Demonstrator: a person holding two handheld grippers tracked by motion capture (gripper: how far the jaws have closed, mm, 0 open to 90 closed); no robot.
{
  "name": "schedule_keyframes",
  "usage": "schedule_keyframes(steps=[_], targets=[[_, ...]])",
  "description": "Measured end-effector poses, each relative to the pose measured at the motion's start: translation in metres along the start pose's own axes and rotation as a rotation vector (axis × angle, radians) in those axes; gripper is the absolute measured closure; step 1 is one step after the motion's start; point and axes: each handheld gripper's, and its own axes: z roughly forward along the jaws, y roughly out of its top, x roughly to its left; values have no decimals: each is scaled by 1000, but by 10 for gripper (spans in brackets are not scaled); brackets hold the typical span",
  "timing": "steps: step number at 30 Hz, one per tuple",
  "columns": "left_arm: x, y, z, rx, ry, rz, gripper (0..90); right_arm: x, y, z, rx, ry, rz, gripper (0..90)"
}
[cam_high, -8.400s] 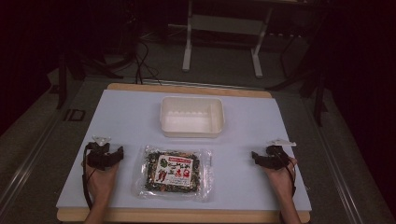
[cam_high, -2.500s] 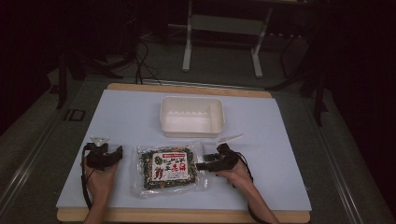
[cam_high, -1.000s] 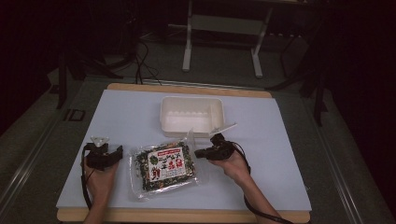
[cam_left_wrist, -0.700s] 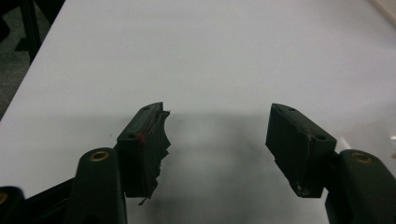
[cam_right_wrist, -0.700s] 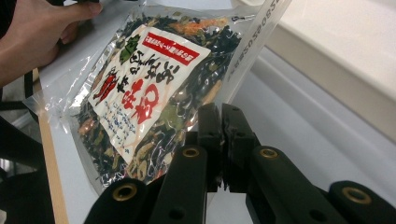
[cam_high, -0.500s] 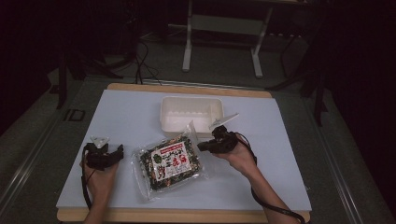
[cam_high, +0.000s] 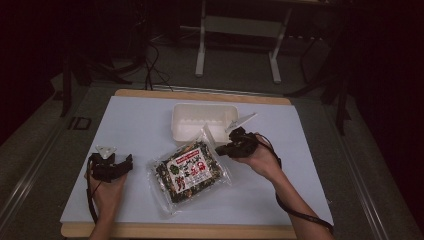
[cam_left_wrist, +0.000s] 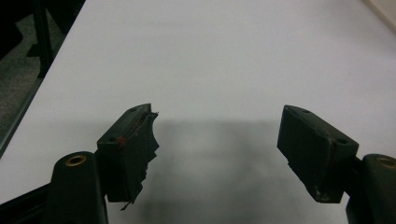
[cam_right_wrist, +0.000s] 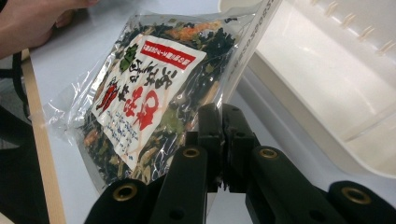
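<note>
A clear bag of dark dried greens (cam_high: 189, 171) with a red and white label lies tilted on the white table, its upper right edge lifted. My right gripper (cam_high: 220, 149) is shut on that clear edge of the bag (cam_right_wrist: 144, 100), with both pads pinching the plastic. Just beyond it stands a shallow white tray (cam_high: 181, 131), seen close at the right of the right gripper view as the tray (cam_right_wrist: 355, 154). My left gripper (cam_high: 126, 163) rests at the table's left; its jaws have just been opening and stand wide apart with only bare table between them (cam_left_wrist: 219, 140).
The table top (cam_high: 140, 125) has a wooden rim along front and back. A dark floor with cables and a white stand lies beyond the far edge. A hand (cam_right_wrist: 32, 18) shows at the upper left of the right gripper view.
The right gripper rose and moved toward the tray, lifting the bag's right edge so the bag tilts and turns. The left hand stayed where it was.
</note>
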Motion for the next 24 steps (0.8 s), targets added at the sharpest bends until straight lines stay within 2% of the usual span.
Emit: schedule_keyframes(steps=[8, 15, 24], targets=[[0, 0, -1, -4, 3, -3, 276, -2, 9, -11, 21, -29, -44, 886], [0, 0, -1, -5, -1, 1, 277, -5, 16, -22, 25, -53, -66, 889], [-1, 0, -1, -4, 0, 7, 277, -10, 22, -32, 57, -98, -89, 894]])
